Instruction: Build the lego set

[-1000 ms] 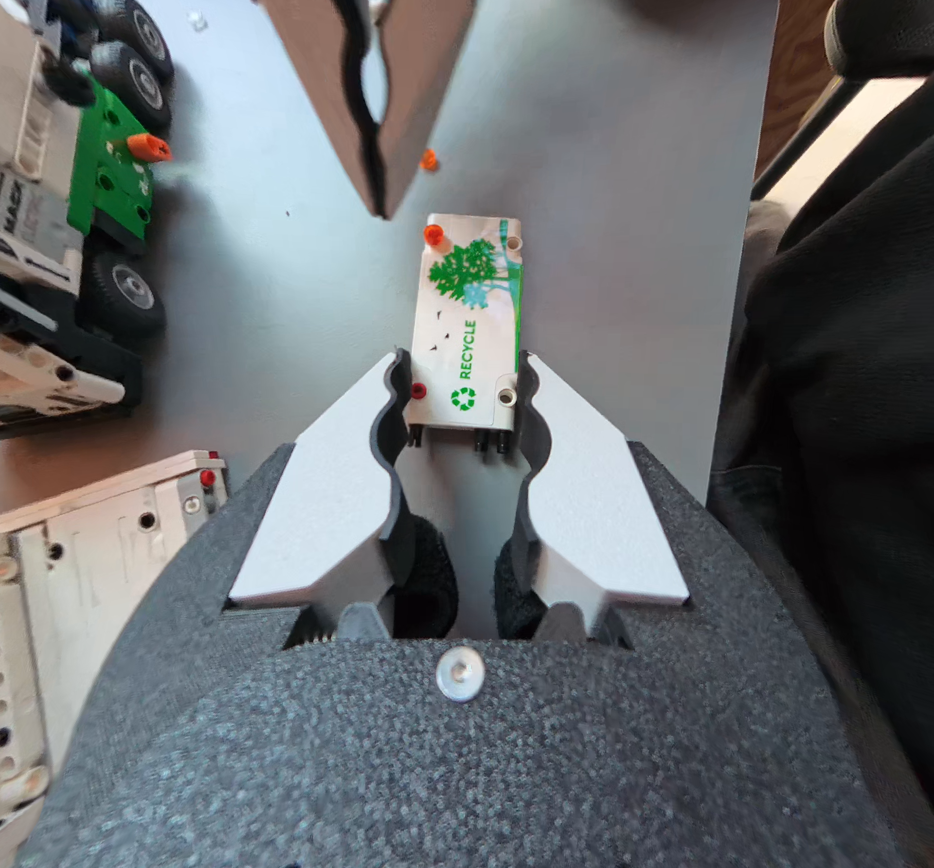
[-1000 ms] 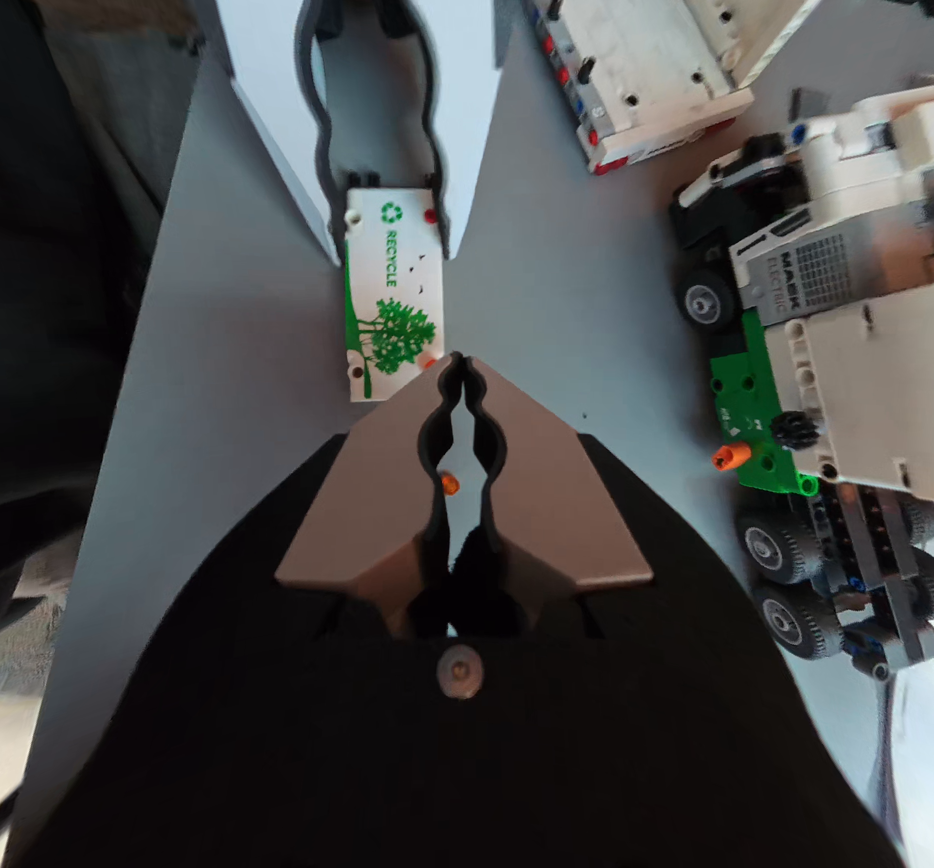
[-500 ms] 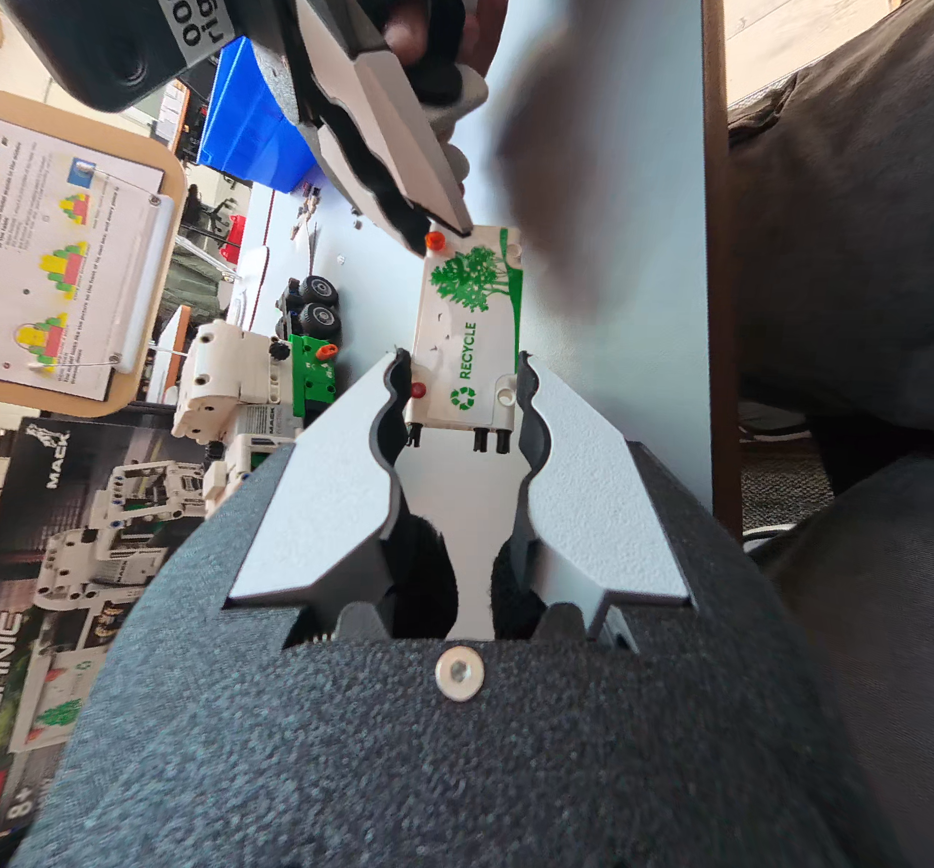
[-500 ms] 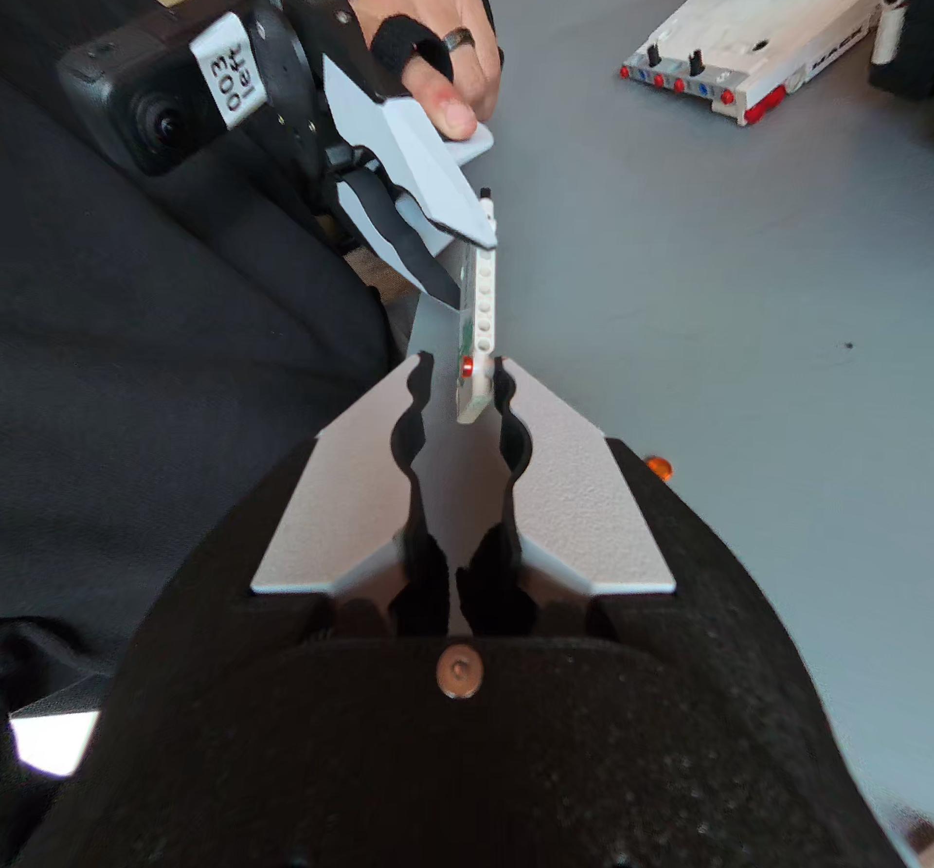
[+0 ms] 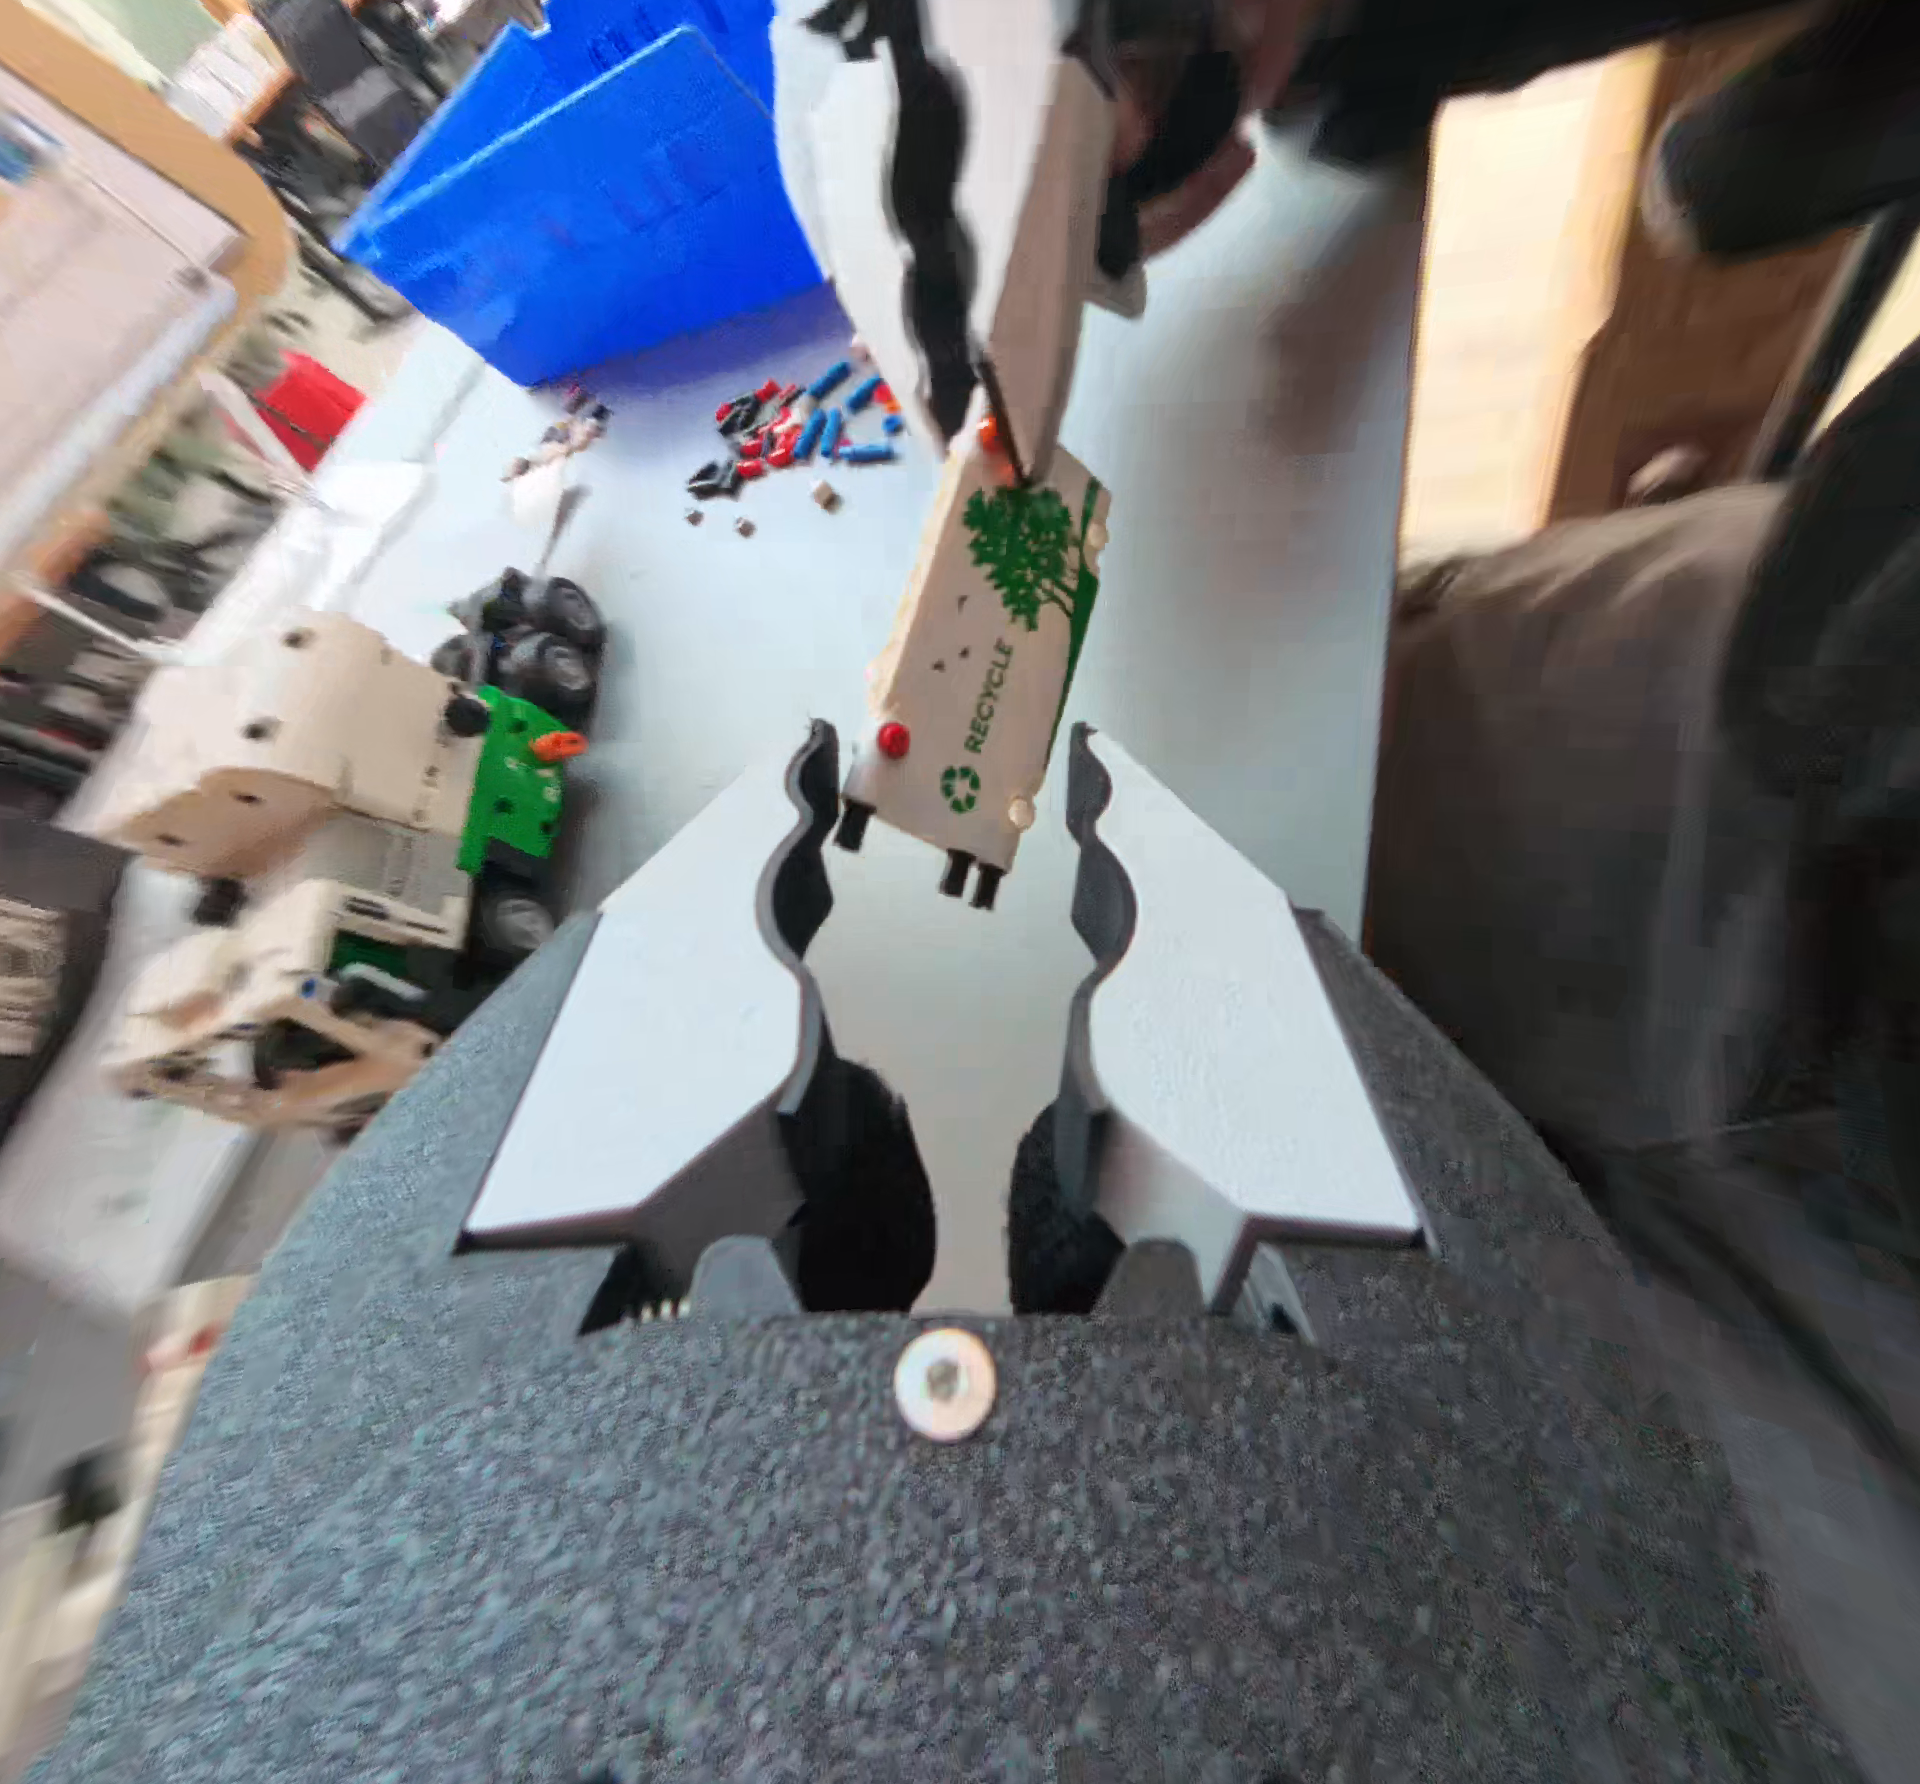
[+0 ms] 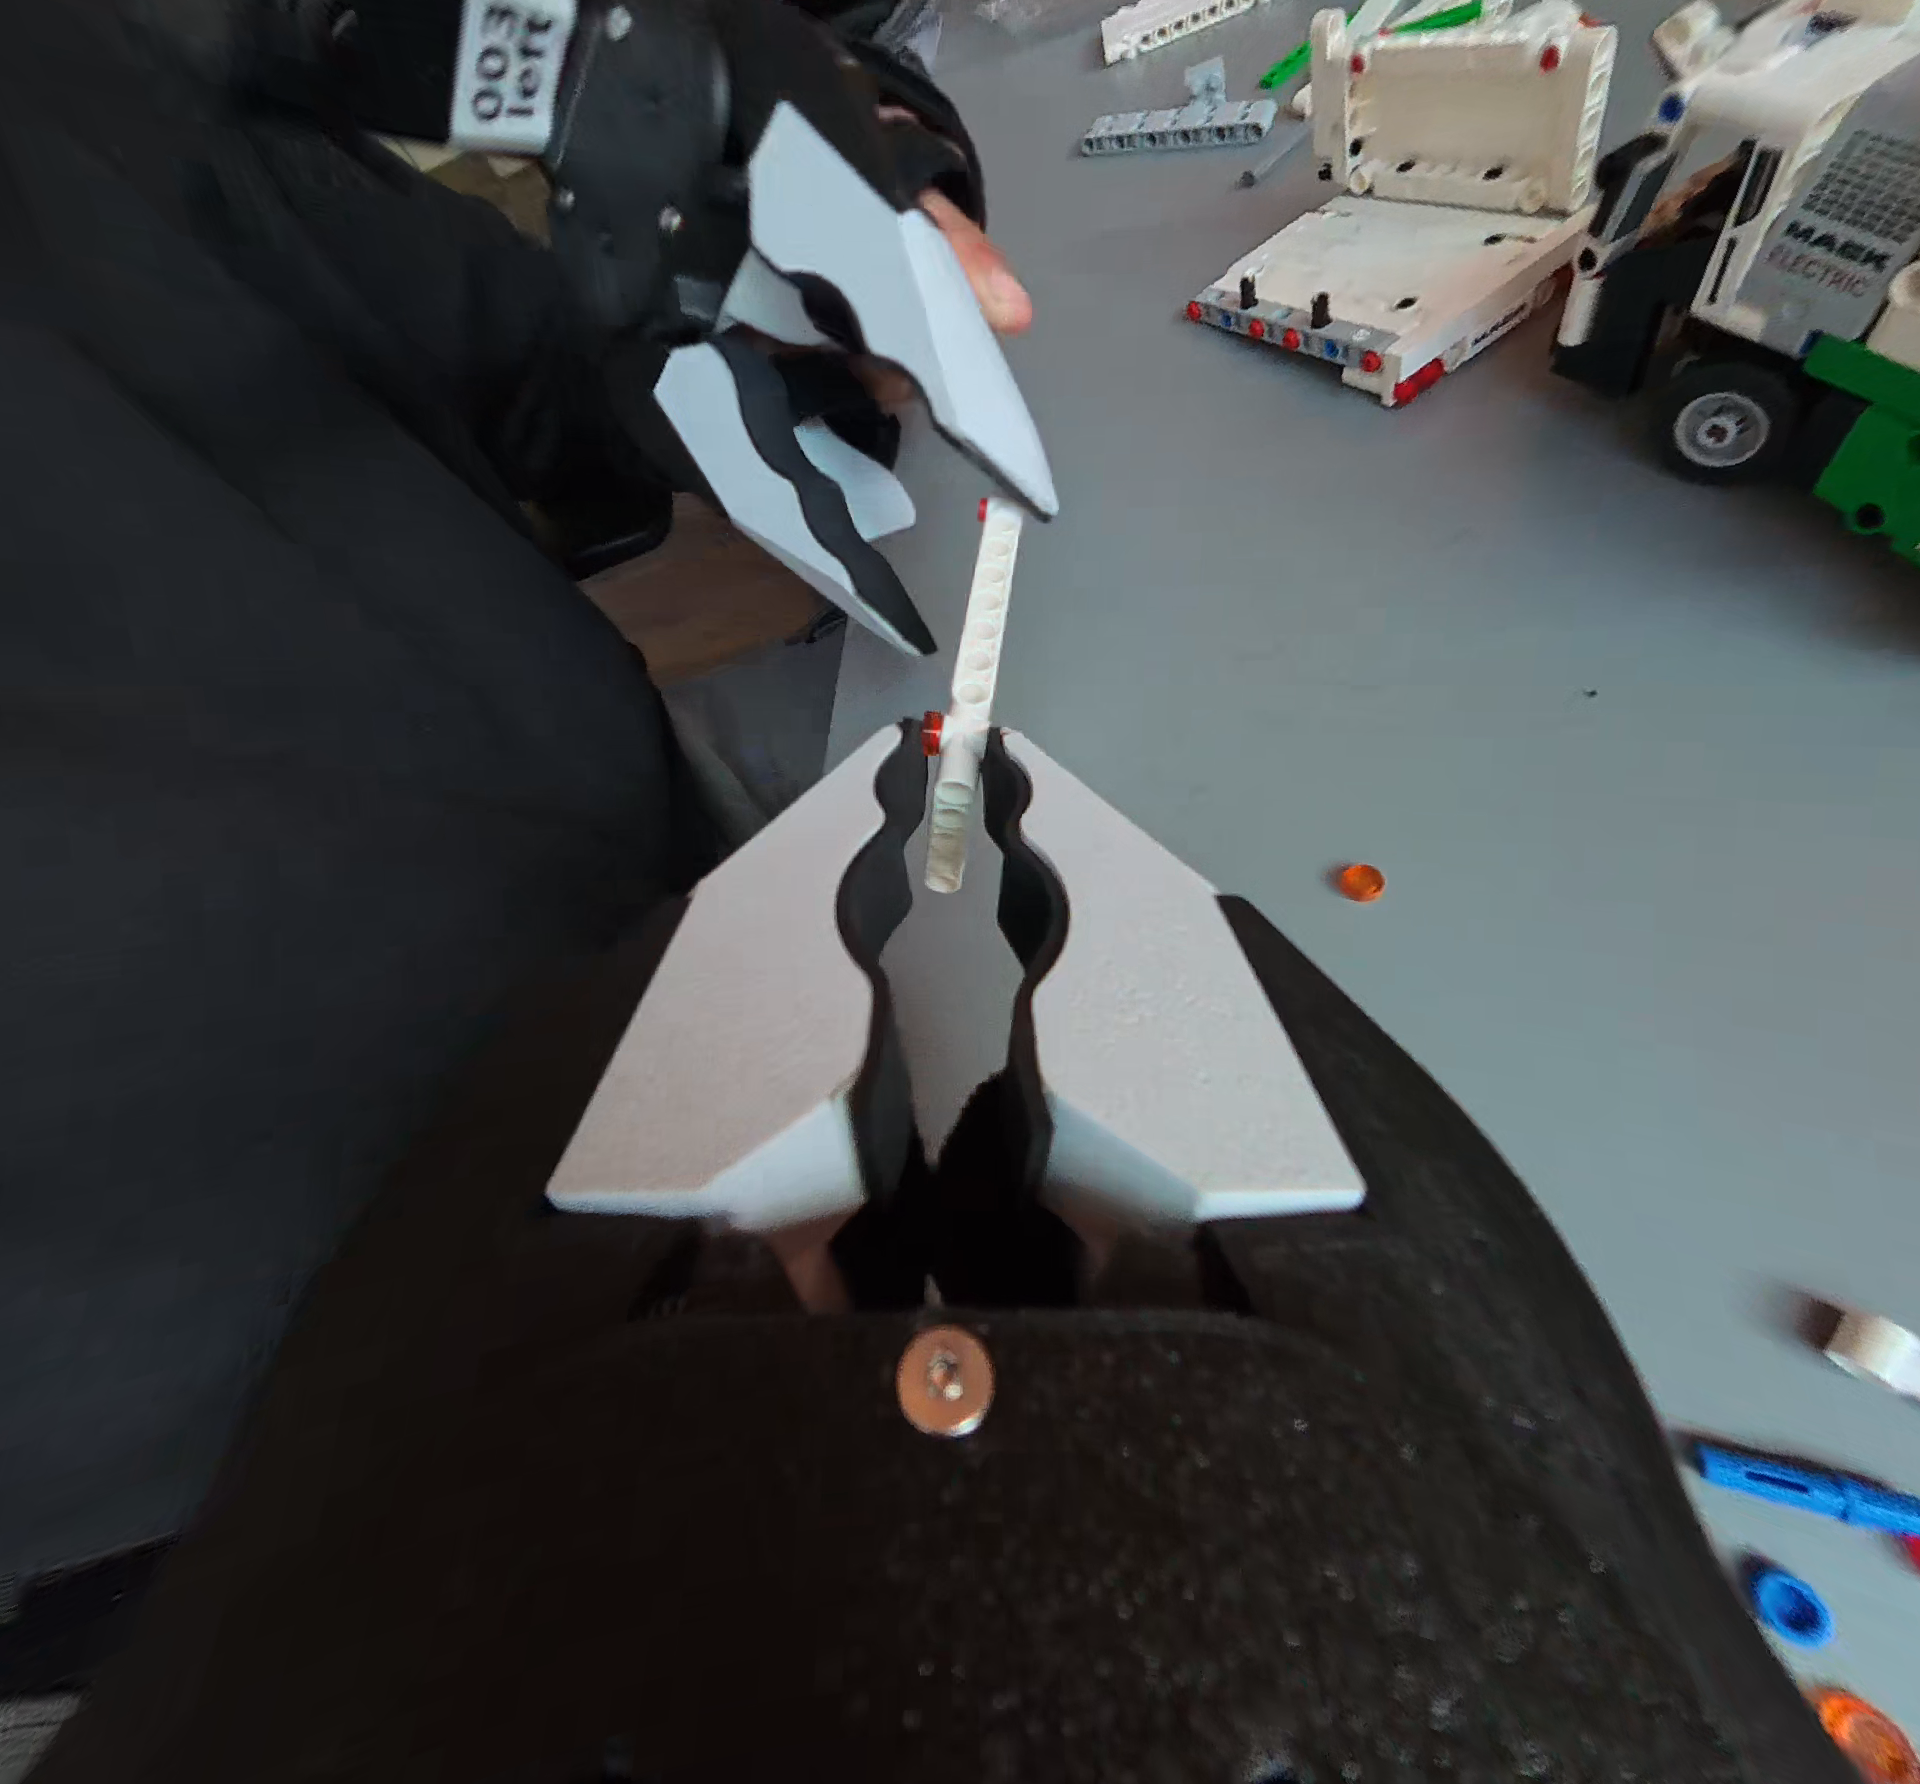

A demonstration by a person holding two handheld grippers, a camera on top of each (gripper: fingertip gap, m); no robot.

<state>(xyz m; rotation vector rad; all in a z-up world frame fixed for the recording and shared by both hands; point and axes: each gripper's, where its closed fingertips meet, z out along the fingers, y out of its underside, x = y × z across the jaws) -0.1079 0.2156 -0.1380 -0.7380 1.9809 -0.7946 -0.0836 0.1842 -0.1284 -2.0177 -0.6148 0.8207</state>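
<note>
Half a second before, our left gripper had clamped the near end of the white panel; now its fingers stood apart with a gap on either side, and the panel hung tilted in the air above the grey table. Our right gripper carried it instead, fingers closed on the panel's far end by the orange peg, and that one-ended grip probably explained the slant. We saw a flat white toy plate printed with a green tree, a red pin near its lower corner and black pegs poking from the bottom edge. Edge-on it was a thin strip of holes. A white and green toy truck sat well apart.
</note>
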